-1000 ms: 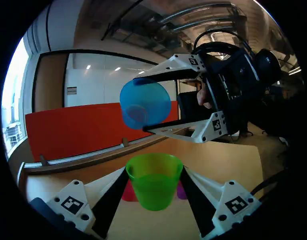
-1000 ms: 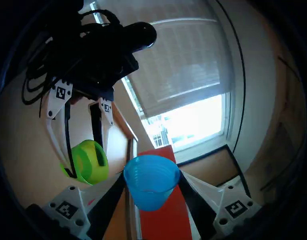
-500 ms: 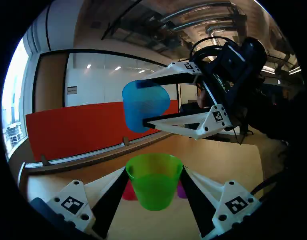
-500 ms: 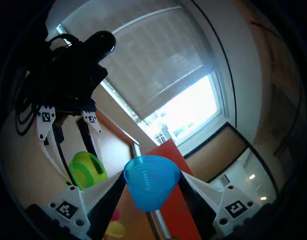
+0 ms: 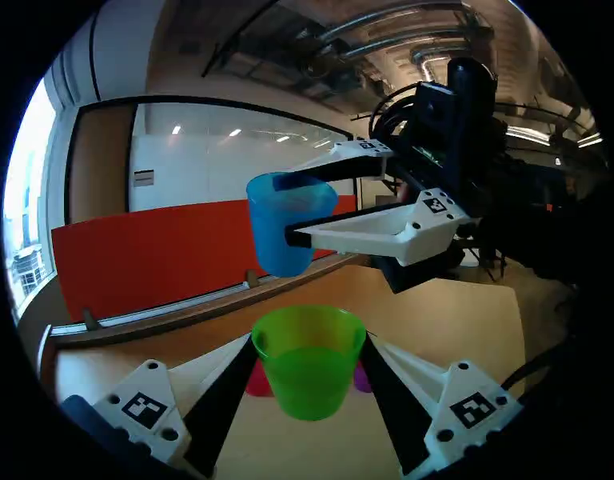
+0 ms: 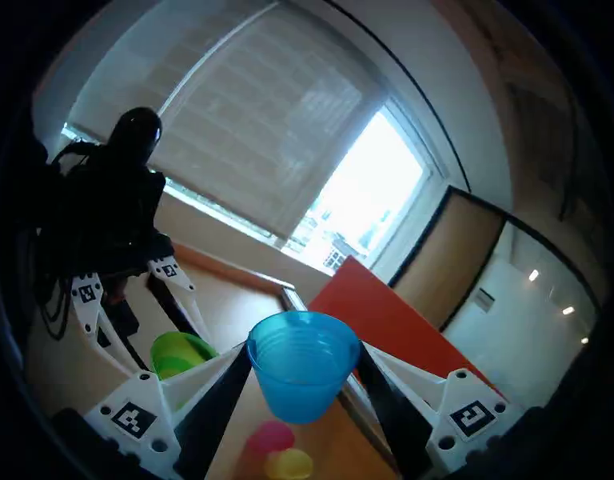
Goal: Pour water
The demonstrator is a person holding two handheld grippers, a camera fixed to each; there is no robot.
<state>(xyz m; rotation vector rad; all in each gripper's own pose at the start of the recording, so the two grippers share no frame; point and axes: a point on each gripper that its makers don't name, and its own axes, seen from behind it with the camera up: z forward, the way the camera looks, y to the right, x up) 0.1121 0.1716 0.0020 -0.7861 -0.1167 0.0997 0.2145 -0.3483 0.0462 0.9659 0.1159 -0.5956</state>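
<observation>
In the left gripper view my left gripper (image 5: pixel 307 376) is shut on a green cup (image 5: pixel 308 362), held upright above the wooden table (image 5: pixel 435 304). Above and beyond it the right gripper (image 5: pixel 295 210) holds a blue cup (image 5: pixel 287 222) upright. In the right gripper view my right gripper (image 6: pixel 303 376) is shut on that blue cup (image 6: pixel 303 374), mouth up. Lower left there, the left gripper (image 6: pixel 159 320) holds the green cup (image 6: pixel 181 354).
A red partition (image 5: pixel 163 256) and a wooden ledge run along the table's far side. A pink cup (image 6: pixel 265 438) and a yellow cup (image 6: pixel 288 464) stand on the table below the blue cup. A bright window (image 6: pixel 363 200) with a blind is behind.
The right gripper has rotated the blue cup from tilted, mouth toward the green cup, back to upright. The green cup has stayed still in the left gripper.
</observation>
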